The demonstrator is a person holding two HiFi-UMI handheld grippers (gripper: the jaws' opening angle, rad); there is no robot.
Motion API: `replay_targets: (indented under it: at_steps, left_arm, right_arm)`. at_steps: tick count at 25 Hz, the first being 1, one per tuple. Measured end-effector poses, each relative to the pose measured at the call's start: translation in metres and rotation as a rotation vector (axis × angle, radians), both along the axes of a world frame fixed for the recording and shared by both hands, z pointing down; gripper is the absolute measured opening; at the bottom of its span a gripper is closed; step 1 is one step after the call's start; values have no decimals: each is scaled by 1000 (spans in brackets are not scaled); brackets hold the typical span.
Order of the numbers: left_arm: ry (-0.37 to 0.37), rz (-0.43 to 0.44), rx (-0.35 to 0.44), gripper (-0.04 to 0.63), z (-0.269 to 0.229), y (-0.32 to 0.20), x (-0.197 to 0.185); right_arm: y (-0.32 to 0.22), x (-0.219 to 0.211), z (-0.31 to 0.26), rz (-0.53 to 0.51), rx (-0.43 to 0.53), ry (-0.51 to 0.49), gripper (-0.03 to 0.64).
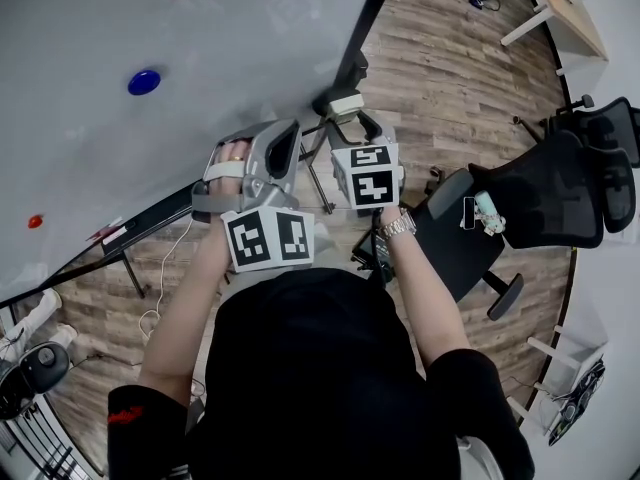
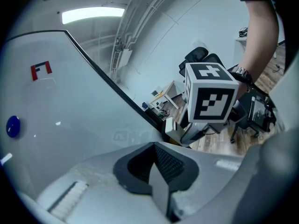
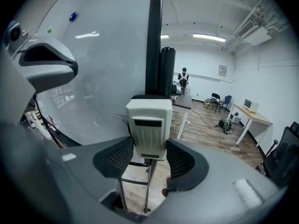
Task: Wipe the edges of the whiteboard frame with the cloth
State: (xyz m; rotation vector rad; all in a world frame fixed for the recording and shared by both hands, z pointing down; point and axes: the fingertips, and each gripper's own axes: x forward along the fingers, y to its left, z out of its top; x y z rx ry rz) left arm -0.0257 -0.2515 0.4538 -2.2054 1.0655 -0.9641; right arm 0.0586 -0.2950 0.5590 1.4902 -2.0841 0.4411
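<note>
Beside a whiteboard point(image 1: 150, 148) in an open office, a person holds two grippers up near the board's dark frame point(image 1: 367, 13), which runs up as a thin strip along the right side. The right gripper point(image 3: 149, 153) is clamped on a white block point(image 3: 148, 125), its pads pressing the block's two flanks near the lower end, and the block stands upright just in front of the frame. The left gripper point(image 2: 156, 164) has its jaws pressed together with nothing between them and points toward the board face. No cloth shows in any view. The ribbed block, with a dark layer behind it, looks like a board eraser. It is probably light and rigid, with smooth plastic sides that could slide in the pads, so the low grip across its flanks seems sound. The frame looks stiff and narrow, and the wiping face will likely need to be kept squarely on it.
</note>
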Motion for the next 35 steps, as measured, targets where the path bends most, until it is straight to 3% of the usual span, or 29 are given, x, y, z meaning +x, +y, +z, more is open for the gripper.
replay_targets:
  at_steps: [35]
  left_arm:
    - [-19,-50,-32,2,16,3,5]
  right_arm:
    - [0,-1,31,-37,-37,-15,229]
